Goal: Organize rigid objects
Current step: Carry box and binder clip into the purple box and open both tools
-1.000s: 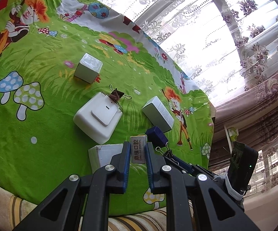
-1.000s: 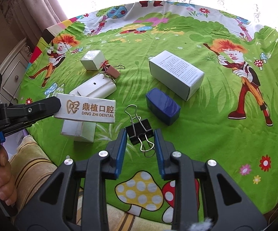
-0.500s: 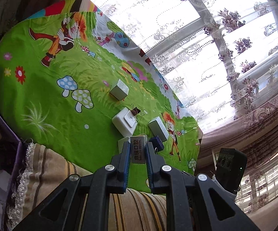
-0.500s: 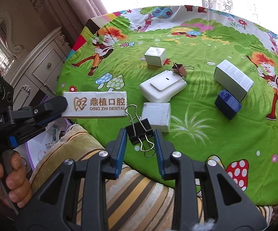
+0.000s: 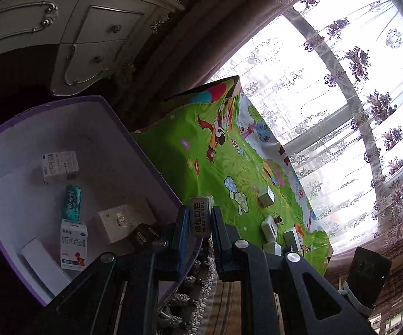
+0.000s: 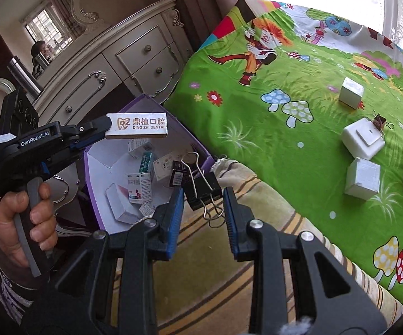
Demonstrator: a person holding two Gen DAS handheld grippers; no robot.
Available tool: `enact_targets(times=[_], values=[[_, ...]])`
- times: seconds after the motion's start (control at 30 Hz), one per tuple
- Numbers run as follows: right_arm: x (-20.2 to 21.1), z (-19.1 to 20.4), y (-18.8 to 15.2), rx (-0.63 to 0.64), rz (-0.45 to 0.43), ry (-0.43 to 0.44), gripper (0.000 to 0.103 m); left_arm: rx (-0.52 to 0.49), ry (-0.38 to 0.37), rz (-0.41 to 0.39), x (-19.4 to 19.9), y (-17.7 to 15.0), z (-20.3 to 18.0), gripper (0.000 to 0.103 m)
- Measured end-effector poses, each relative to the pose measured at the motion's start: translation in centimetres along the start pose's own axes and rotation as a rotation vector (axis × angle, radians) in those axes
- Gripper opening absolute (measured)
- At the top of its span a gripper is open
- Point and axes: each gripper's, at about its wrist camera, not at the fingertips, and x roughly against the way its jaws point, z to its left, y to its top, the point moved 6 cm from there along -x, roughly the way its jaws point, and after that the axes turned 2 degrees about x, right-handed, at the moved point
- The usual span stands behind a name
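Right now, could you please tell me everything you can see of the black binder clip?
The black binder clip looks like black metal with two silver wire handles, one pointing up and away, one back toward the camera. The right gripper is shut on its body, blue pads pressing both sides. It hangs in the air beside the open purple box, above the striped fabric, touching nothing else.

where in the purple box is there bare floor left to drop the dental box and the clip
The purple box is bare along its far wall, beyond the white carton. The near end is crowded: teal tube, blue-and-white carton, cream box, small black box.
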Motion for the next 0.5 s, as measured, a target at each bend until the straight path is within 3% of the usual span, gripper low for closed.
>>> enact_targets(times=[0.23,0.5], values=[[-3.5,6.1,-0.2,0.118,0.078,0.064,0.033,0.059,0.054,-0.038,1.5,0.6,3.2,0.017],[-6.0,9.3,-0.5,0.205,0.122,0.099,0.033,0.11,0.098,-0.052,1.8,0.8,4.6,0.019]])
